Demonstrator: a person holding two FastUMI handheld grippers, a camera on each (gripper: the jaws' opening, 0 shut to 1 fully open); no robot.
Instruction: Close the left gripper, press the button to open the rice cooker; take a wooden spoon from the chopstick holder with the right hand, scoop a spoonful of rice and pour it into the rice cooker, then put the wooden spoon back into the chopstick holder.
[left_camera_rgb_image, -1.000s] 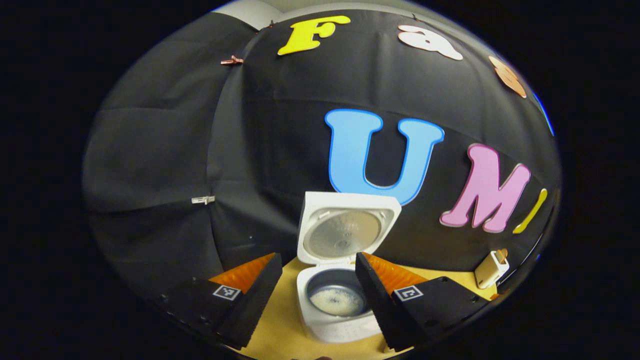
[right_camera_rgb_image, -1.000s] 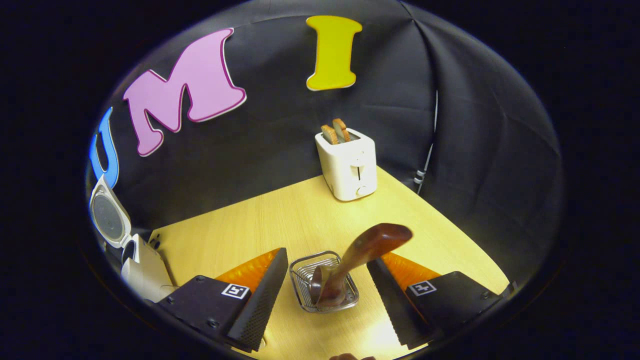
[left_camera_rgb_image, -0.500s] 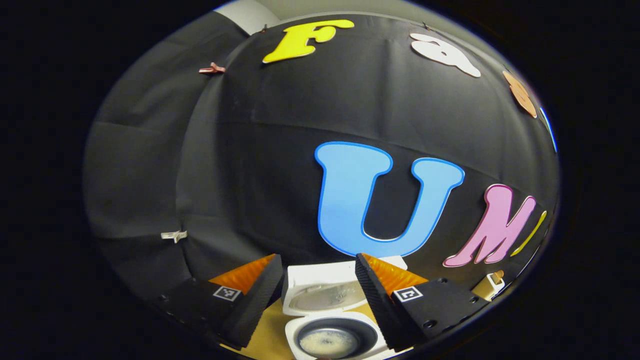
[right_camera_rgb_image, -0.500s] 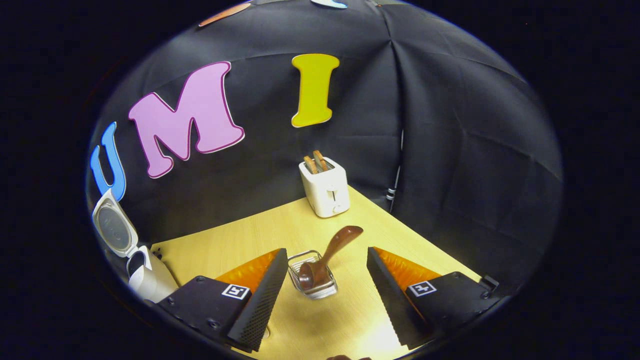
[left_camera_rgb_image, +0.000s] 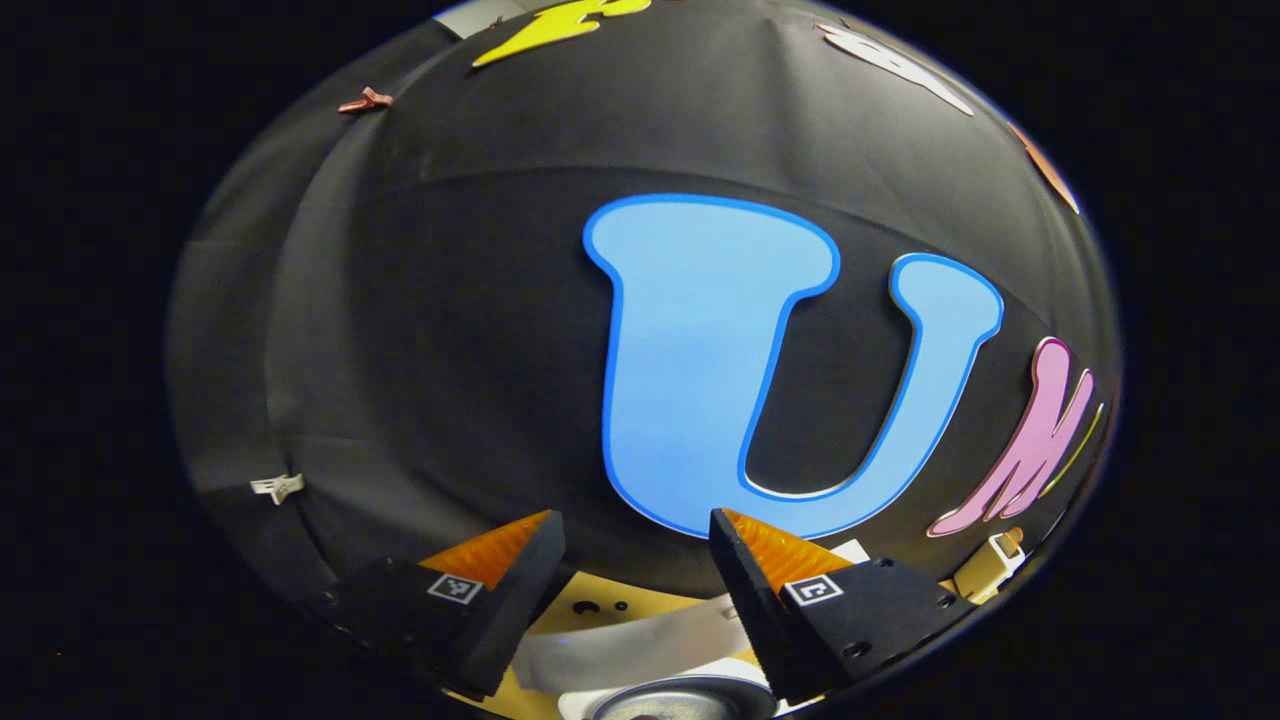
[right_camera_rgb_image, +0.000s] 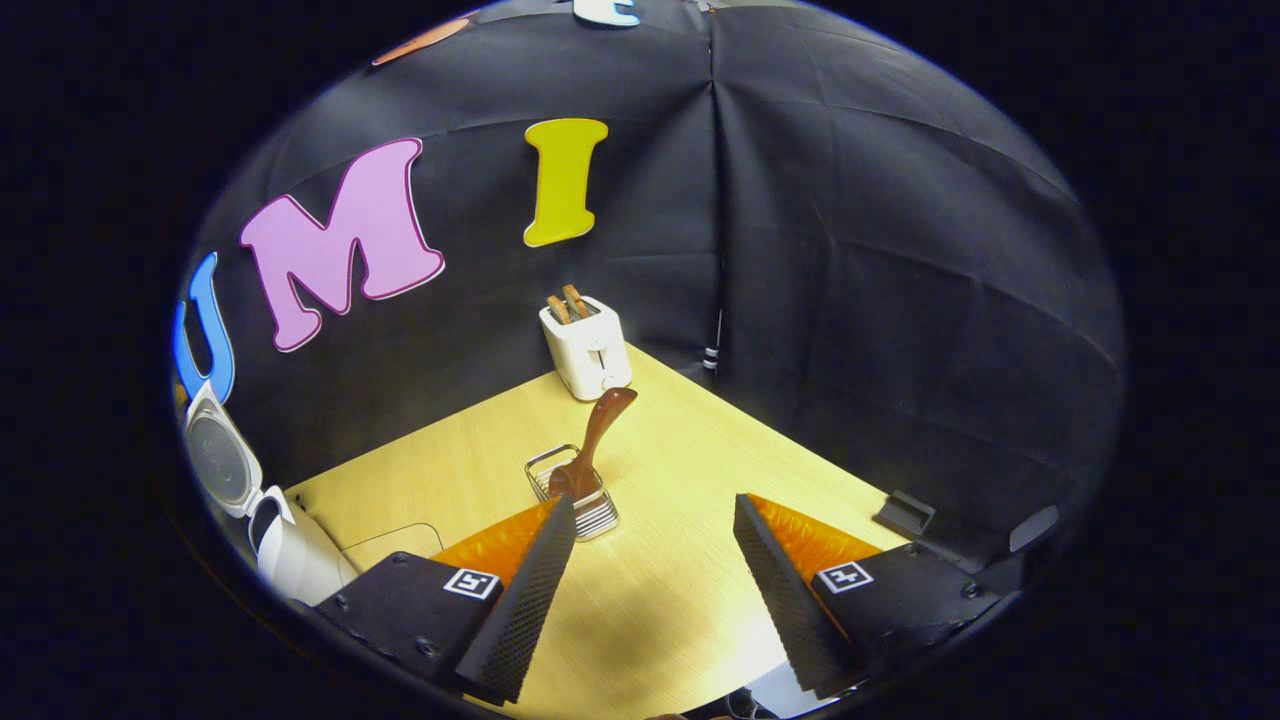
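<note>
Left gripper view
Left gripper (left_camera_rgb_image: 637, 585): fingers spread wide, nothing between them, aimed at the black cloth wall.
Rice cooker (left_camera_rgb_image: 680, 690): at the view's bottom edge, below and between the fingers; lid raised, its white edge seen as a pale band just above the dark pot rim.
Toaster (left_camera_rgb_image: 988, 565): small, at the far right, on the table by the wall.
Table (left_camera_rgb_image: 600, 605): a thin yellow strip under the wall.

Right gripper view
Right gripper (right_camera_rgb_image: 655, 590): fingers wide apart, empty, above the table's near part.
Chopstick holder (right_camera_rgb_image: 575, 490): a wire rack on the table (right_camera_rgb_image: 680, 600) near its middle, just beyond the left finger's tip.
Wooden spoon (right_camera_rgb_image: 595, 440): stands in the chopstick holder, bowl end down in the rack, handle end up; long axis leans up and to the right, toward the toaster.
Toaster (right_camera_rgb_image: 585, 350): white, with two bread slices sticking up, near the table's far corner against the wall.
Rice cooker (right_camera_rgb_image: 260, 505): at the table's left edge, lid standing open.
</note>
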